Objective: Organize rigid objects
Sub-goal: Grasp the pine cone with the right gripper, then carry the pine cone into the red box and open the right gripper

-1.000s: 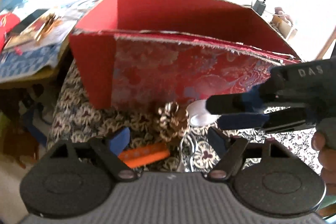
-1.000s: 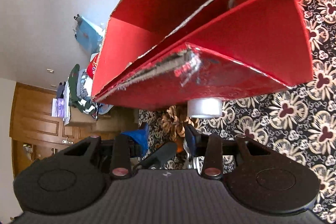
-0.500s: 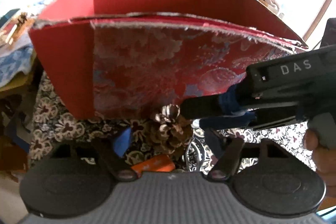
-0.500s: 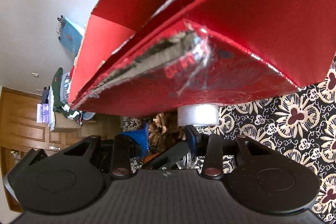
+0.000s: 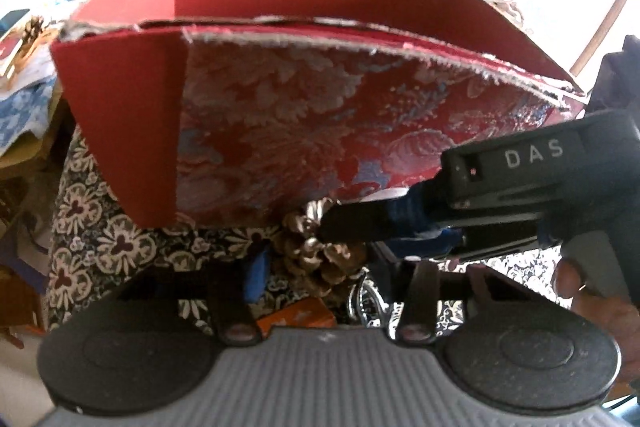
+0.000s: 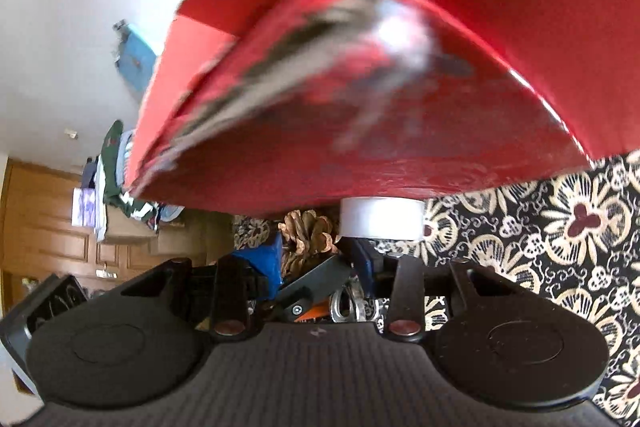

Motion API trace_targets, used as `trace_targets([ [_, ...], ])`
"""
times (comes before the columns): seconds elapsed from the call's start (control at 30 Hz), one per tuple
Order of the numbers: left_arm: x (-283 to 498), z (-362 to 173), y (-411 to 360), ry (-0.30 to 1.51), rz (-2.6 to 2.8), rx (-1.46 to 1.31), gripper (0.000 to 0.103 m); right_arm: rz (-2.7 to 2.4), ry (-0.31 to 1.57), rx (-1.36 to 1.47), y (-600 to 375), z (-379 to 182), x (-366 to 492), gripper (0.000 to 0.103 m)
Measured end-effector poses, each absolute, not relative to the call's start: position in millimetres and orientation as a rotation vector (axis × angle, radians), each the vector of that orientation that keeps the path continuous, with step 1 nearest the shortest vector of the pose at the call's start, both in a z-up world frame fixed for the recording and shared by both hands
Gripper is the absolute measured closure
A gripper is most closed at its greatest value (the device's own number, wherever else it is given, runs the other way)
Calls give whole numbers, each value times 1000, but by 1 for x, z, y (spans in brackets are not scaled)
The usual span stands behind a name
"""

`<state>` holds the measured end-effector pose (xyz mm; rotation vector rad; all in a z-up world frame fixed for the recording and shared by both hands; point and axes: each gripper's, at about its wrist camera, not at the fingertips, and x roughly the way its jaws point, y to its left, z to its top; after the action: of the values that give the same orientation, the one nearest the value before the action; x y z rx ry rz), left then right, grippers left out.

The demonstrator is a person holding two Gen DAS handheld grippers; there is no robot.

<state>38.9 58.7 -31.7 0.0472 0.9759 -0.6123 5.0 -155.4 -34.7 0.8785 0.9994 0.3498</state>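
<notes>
A big open red box with a brocade front fills both views; it shows in the right wrist view too. A golden pine cone lies in front of it, between the fingers of my open left gripper. My right gripper comes in from the right, open, its fingers beside the cone and under a white tape roll that touches the box. An orange object and a metal ring lie close below the cone.
The box stands on a dark floral cloth. Papers and books are piled at the left. Wooden cabinets and clothes are in the background.
Both grippers moved forward toward the box and the cone, which now look larger. The right gripper's fingers have slid further left over the cone, hiding most of the tape roll in the left view.
</notes>
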Motion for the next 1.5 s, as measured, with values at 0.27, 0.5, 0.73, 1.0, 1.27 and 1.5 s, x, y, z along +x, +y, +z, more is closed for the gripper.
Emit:
trace_targets([
  [0.27,24,-6,70,928,-623,31,57,431,957,847,-169,-13,-2,81],
  [0.5,3,23,68,872,-632,46,57,470,895,791,-175,14,-17,81],
  [0.73,-15,54,49,808,-668,63,58,479,819,787,-196,37,-34,81],
  [1.0,-21,87,22,712,-709,95,58,483,710,783,-218,66,-38,81],
  [1.27,9,100,1,648,-711,150,57,473,685,756,-223,72,-4,82],
  [1.5,57,92,-10,690,-682,185,58,457,733,760,-217,61,44,82],
])
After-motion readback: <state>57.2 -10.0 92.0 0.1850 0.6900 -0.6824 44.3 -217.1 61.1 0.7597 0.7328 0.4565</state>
